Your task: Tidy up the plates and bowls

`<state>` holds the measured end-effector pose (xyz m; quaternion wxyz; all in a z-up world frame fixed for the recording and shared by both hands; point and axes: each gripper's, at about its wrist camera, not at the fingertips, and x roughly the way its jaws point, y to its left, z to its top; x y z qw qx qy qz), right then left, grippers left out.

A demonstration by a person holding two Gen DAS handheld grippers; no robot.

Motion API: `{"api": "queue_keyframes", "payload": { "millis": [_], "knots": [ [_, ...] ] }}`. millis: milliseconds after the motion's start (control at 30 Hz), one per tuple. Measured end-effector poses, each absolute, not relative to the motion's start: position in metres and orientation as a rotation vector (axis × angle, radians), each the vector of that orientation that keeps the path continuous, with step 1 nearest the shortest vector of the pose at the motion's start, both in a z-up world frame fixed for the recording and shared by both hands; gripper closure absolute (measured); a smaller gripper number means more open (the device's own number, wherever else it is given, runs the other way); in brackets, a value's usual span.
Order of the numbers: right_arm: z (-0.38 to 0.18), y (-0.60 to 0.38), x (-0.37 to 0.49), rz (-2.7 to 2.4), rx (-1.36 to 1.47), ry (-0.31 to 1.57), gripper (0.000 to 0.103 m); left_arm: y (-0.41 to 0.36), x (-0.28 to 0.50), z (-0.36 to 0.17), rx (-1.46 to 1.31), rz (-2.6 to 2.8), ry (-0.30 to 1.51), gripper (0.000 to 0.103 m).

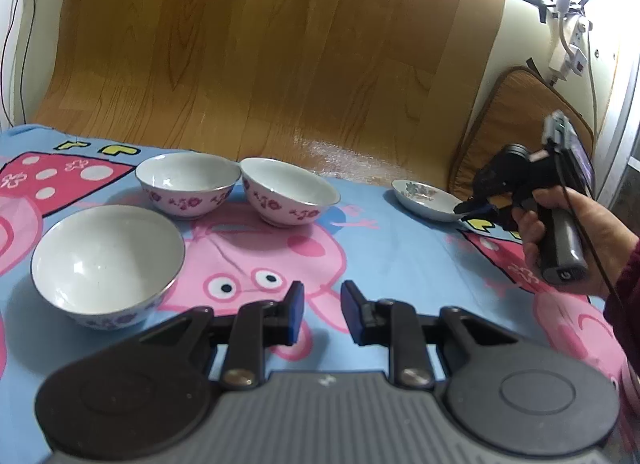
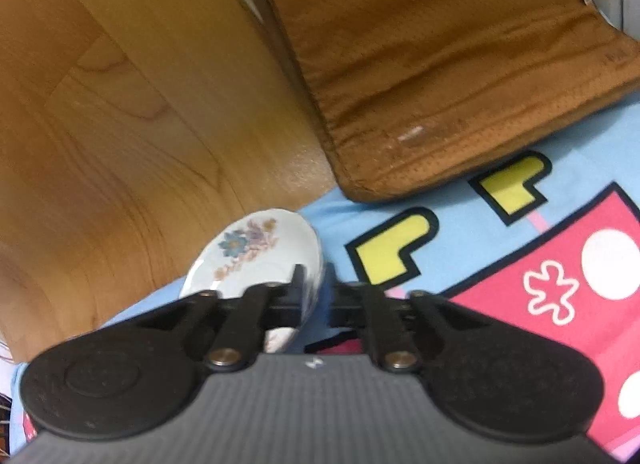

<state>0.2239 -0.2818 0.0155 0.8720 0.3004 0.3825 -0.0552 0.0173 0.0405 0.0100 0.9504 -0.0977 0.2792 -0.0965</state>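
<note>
**Inspector A:** State of the right gripper (image 2: 316, 296)?

**Inspector B:** Its fingers (image 2: 298, 296) are clamped on the near rim of the flowered plate (image 2: 256, 260); one finger lies over the plate's inner face, the other against its outer side. The plate extends ahead and to the left of the fingers, over the edge of the cartoon-print blanket (image 2: 460, 232). A brown cushion (image 2: 440, 84) lies ahead and to the right, on the wooden floor (image 2: 120, 104).

**Inspector A:** And the left gripper (image 1: 322, 308)?

**Inspector B:** Its fingers (image 1: 296, 312) stand slightly apart with nothing between them, above the blanket. Three floral bowls rest upright and apart: the nearest bowl (image 1: 106, 264) just left of the fingers, the middle bowl (image 1: 186, 184) ahead and left, the far bowl (image 1: 288, 190) straight ahead.

**Inspector A:** Is the plate visible from that side?

**Inspector B:** Yes, far ahead and right, with the person's hand (image 1: 560, 232) holding the right gripper at its rim.
</note>
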Motion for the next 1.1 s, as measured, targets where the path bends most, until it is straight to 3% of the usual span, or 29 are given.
{"api": "queue_keyframes", "payload": {
  "millis": [100, 167, 267, 333, 367, 400, 533, 633, 867, 1033, 1100],
  "knots": [
    [0.015, -0.29, 0.203, -0.058, 0.781, 0.811, 0.094, 0.043, 0.018, 0.01, -0.216, -0.195, 0.573, 0.079],
    [0.018, -0.29, 0.181, 0.011, 0.843, 0.825, 0.093, 0.048, 0.018, 0.011, -0.245, -0.196, 0.573, 0.065],
    [0.023, -0.281, 0.141, 0.131, 0.891, 0.86, 0.093, 0.059, 0.016, 0.014, -0.31, -0.203, 0.562, 0.057],
    [0.026, -0.274, 0.11, 0.212, 0.914, 0.876, 0.093, 0.063, 0.017, 0.014, -0.337, -0.23, 0.584, 0.056],
    [0.028, -0.269, 0.089, 0.262, 0.921, 0.886, 0.1, 0.062, 0.017, 0.015, -0.342, -0.252, 0.604, 0.056],
    [0.028, -0.265, 0.074, 0.302, 0.931, 0.89, 0.101, 0.062, 0.017, 0.015, -0.346, -0.269, 0.617, 0.056],
    [0.026, -0.246, 0.004, 0.405, 0.919, 0.904, 0.1, 0.054, 0.005, 0.023, -0.33, -0.317, 0.629, 0.056],
    [0.03, -0.237, -0.026, 0.356, 0.743, 0.876, 0.099, 0.045, 0.006, 0.029, -0.291, -0.313, 0.64, 0.056],
    [0.049, -0.257, 0.005, 0.217, 0.639, 0.715, 0.087, 0.023, 0.058, 0.032, -0.289, -0.334, 0.776, 0.058],
    [0.037, -0.266, 0.035, 0.159, 0.624, 0.743, 0.086, 0.007, 0.088, 0.025, -0.287, -0.323, 0.831, 0.06],
    [0.033, -0.265, 0.047, 0.158, 0.622, 0.759, 0.086, 0.0, 0.095, 0.021, -0.283, -0.323, 0.843, 0.065]
  ]
}}
